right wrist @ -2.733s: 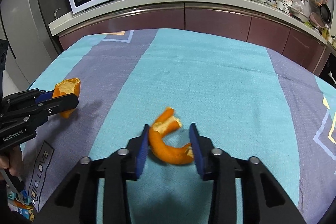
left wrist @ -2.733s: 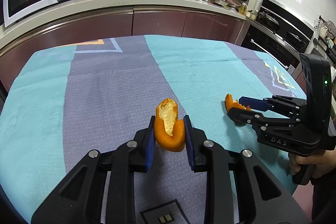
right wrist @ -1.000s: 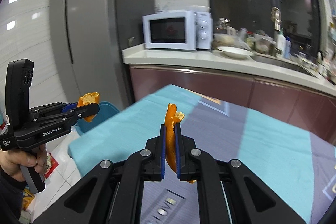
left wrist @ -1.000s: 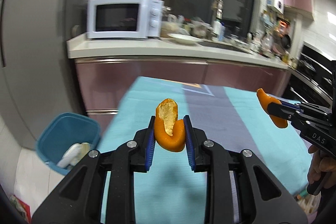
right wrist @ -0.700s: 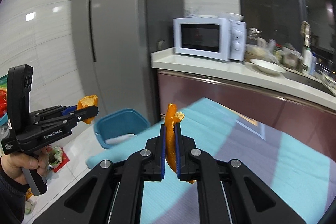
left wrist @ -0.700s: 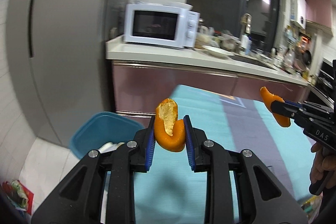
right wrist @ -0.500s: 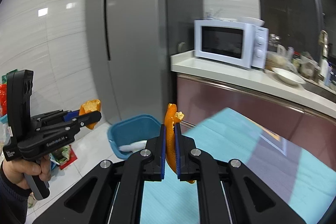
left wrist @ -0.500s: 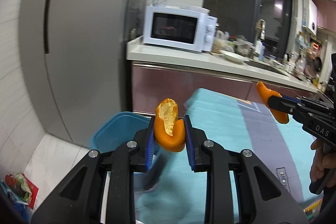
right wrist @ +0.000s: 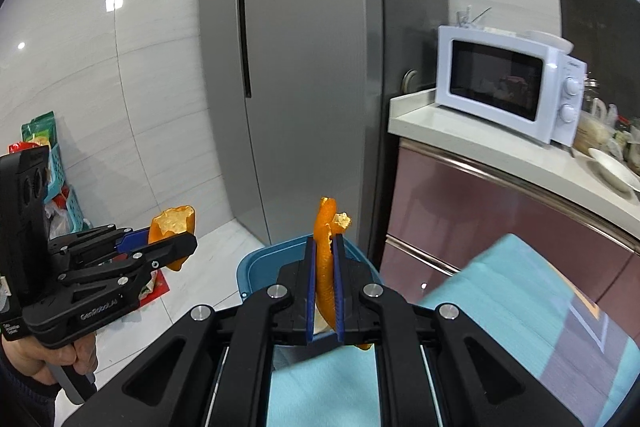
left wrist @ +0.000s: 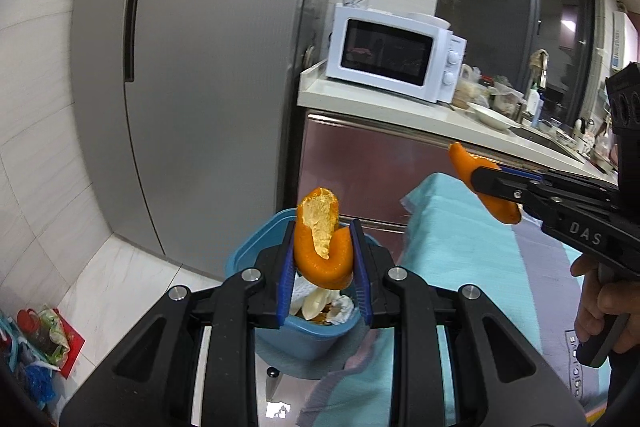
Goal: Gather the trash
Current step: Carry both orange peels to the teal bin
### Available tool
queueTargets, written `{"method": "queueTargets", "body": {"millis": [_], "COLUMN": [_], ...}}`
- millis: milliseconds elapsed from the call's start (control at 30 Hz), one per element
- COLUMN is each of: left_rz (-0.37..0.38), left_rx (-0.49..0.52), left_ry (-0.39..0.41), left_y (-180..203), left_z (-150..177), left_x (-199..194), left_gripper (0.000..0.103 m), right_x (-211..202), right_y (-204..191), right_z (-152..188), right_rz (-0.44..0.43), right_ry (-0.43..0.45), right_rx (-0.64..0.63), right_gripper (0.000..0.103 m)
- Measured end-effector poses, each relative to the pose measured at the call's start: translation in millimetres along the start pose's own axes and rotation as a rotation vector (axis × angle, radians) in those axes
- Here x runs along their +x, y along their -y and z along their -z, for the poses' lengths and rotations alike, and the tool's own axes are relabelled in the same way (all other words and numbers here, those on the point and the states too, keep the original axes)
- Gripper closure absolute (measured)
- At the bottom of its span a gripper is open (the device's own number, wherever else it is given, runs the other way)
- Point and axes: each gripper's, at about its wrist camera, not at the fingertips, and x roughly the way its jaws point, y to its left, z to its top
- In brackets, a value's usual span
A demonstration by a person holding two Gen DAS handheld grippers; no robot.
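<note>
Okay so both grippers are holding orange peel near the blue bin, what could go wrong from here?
1. The left gripper holds its curled orange peel piece in front of the small blue plastic trash bin; whether it is above the opening is unclear, so a release now might miss.
2. The right gripper pinches its thin orange peel strip edge-on; it might stick to a finger.
3. The teal striped tablecloth hangs beside the bin and might catch a falling peel.

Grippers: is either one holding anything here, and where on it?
Both. The left gripper clamps a curled orange peel across its rounded lower part. The right gripper is shut on a thin peel strip around its middle, both ends sticking out.
</note>
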Motion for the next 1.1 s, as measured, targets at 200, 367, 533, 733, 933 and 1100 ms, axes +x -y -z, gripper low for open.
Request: {"method": "queueTargets", "body": {"millis": [200, 367, 533, 733, 933, 1100], "left_rz": [-0.020, -0.028, -0.037, -0.036, -0.041, -0.043], "left_rx": [-0.018, -0.029, -0.024, -0.025, -0.007, 0.020], "left_ry": [-0.042, -0.094, -0.148, -0.211, -0.263, -0.308], "left_y": [-10.1, -12.5, -8.6, -8.5, -3.1, 4.9], "left_z": [-0.4, 2.1, 6.7, 14.8, 23.1, 24.9], "left_x": [40.6, 86.5, 131.2, 178.5, 214.7, 235.8], "left_gripper": [0.078, 0.078, 0.078, 0.078, 0.078, 0.078], "right_x": [44.8, 85.1, 119.9, 155.2, 185.9, 201.4], "right_y": [1.1, 4.4, 9.9, 14.1, 23.5, 27.5], "right_z": [-3.9, -2.2, 4.0, 14.4, 25.3, 30.2], "right_rz": [-0.024, -0.031, -0.034, -0.036, -0.043, -0.049], "right_ry": [-0.063, -0.130, -0.204, -0.297, -0.389, -0.455], "right_rx": [-0.006, -0.016, -0.022, -0.035, -0.015, -0.018], "right_gripper": [0.097, 0.097, 0.097, 0.097, 0.097, 0.097]}}
